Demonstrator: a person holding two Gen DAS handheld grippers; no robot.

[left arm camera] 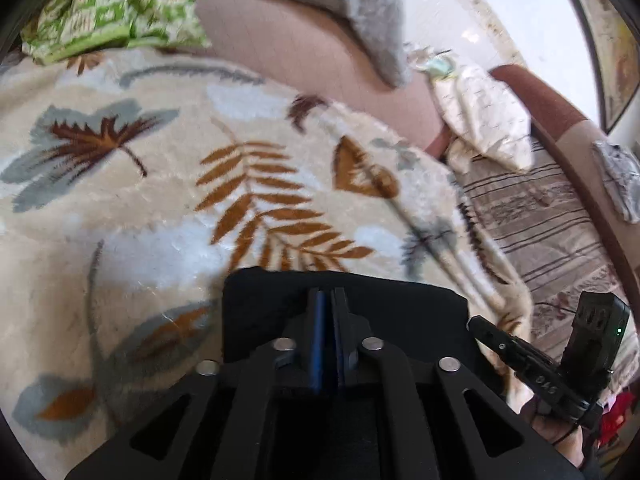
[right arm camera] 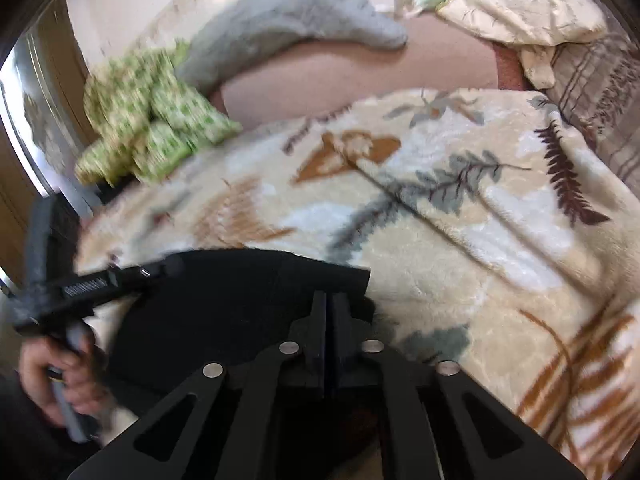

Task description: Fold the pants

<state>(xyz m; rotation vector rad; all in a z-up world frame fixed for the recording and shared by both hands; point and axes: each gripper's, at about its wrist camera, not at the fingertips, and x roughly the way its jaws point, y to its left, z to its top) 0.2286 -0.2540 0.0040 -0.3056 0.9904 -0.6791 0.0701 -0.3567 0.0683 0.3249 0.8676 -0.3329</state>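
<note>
**Black pants pinched at two points on a leaf-print blanket**

A plush cream blanket [left arm camera: 168, 200] with brown, rust and grey-blue leaf shapes covers a bed or sofa; which one is hard to tell from these warped views. Behind it runs a smooth pinkish cushion [left arm camera: 304, 48], with a fuzzy grey pillow [left arm camera: 360, 12] lying on top and a crumpled green-and-white checked cloth [left arm camera: 108, 8] at the far corner. A pale wrinkled cloth [left arm camera: 484, 120] and a brown striped cover [left arm camera: 540, 220] lie toward the other end.

The pants [left arm camera: 340, 300] are plain black, matte and soft, lying flat at the blanket's near edge with a straight far hem and squared corners.

The left gripper [left arm camera: 326, 300] has its fingers pressed together on the pants' fabric. The right gripper [right arm camera: 326, 304] likewise has its fingers squeezed together on the black cloth near its corner. A hand [right arm camera: 60, 376] grips the left tool's handle.
</note>
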